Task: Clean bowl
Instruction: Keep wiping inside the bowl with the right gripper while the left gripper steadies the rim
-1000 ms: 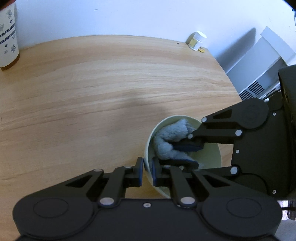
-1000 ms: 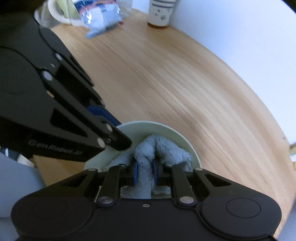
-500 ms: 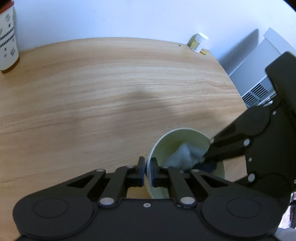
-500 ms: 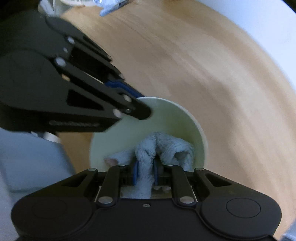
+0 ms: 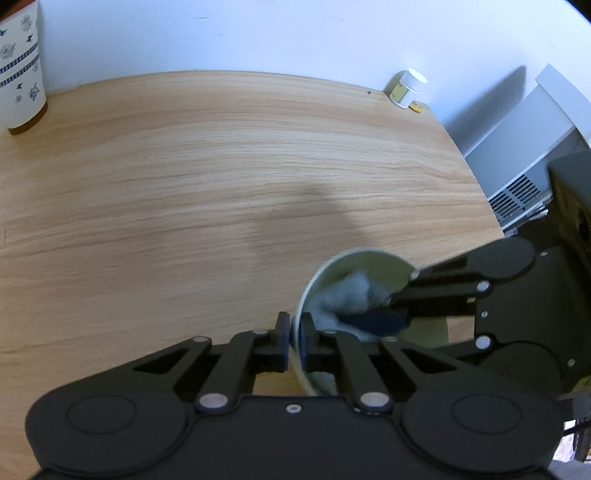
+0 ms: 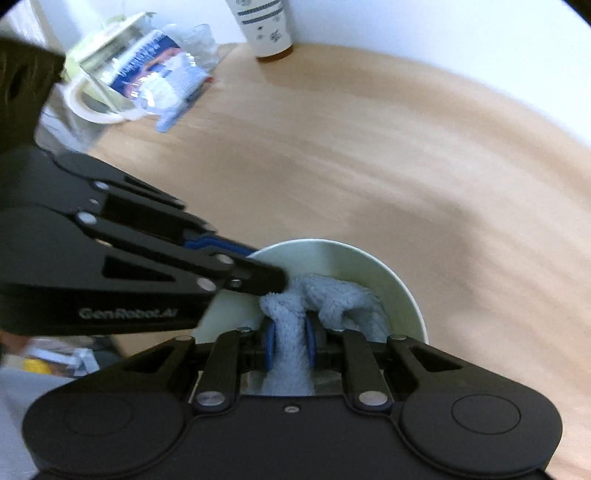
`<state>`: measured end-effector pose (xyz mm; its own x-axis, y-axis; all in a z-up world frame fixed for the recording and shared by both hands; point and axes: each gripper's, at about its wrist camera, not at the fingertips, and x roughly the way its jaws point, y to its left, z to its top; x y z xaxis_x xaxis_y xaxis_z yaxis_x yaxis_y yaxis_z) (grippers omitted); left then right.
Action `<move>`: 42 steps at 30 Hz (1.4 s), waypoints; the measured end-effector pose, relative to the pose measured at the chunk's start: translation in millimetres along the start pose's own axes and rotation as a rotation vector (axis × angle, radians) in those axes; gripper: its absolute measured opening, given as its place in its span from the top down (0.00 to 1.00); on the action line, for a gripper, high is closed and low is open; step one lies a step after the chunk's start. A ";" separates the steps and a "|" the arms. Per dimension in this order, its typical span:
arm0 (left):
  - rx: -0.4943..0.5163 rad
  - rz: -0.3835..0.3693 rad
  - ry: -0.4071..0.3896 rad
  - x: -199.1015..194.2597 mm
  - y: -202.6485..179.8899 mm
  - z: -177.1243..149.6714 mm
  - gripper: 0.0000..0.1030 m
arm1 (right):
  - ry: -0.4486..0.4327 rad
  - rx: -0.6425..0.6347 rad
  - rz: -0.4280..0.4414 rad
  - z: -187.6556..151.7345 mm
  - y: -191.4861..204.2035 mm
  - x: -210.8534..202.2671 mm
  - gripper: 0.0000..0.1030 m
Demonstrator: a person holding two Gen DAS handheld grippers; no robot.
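Observation:
A pale green bowl is held tilted above the wooden table. My left gripper is shut on the bowl's near rim, one finger inside and one outside. A grey-blue cloth lies bunched inside the bowl. My right gripper is shut on the cloth and presses it into the bowl. In the left wrist view the right gripper reaches into the bowl from the right. In the right wrist view the left gripper reaches the bowl's rim from the left.
A patterned white cup stands at the table's far left by the wall; it also shows in the right wrist view. A small white jar stands at the far right corner. A plastic bag and a mug lie at the left. A white appliance stands past the table's right edge.
The cloth has shifted round inside the bowl with my right gripper, from the right side toward the left. The bowl has turned slightly in my left gripper's hold.

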<state>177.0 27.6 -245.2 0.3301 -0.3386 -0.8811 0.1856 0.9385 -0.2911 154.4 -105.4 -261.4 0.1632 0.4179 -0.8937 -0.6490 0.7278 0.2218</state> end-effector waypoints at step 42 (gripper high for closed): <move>-0.031 -0.006 -0.009 5.1 7.8 4.3 0.94 | -0.044 0.050 -0.072 16.1 -4.6 7.4 0.83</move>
<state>184.1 32.9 -250.4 0.3376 -0.3446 -0.8760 0.1586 0.9381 -0.3079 170.5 -96.9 -262.8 0.2414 0.3857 -0.8905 -0.5968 0.7826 0.1772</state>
